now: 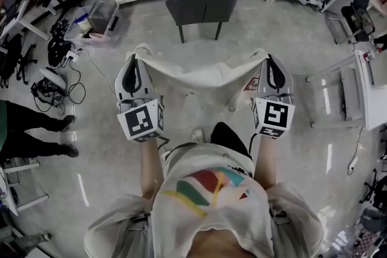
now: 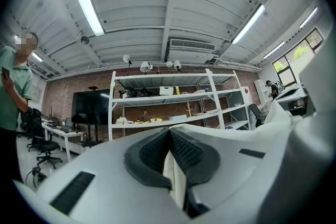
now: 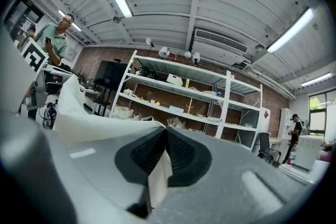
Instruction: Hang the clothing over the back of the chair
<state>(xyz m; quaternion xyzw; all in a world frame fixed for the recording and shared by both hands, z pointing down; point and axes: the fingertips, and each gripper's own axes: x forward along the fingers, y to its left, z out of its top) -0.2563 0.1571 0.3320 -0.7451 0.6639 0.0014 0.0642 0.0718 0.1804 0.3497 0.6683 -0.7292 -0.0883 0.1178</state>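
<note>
Only the head view showed the cream-white fabric garment (image 1: pixel 208 77) stretched in the air between the left gripper (image 1: pixel 138 56) and the right gripper (image 1: pixel 267 60), apart from the dark blue padded chair (image 1: pixel 201 8) beyond it. The gripper views showed each pair of jaws clamped on a fold of that cloth. A clear plastic bin (image 1: pixel 101 15) stood on the floor left of the chair; its contents could not be made out.

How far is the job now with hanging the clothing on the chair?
Done: the white garment is picked up, one corner clamped in the left gripper, another in the right gripper. In hand: it hangs spread between them, apart from the chair. Left: drape it over the chair's back and release.
</note>
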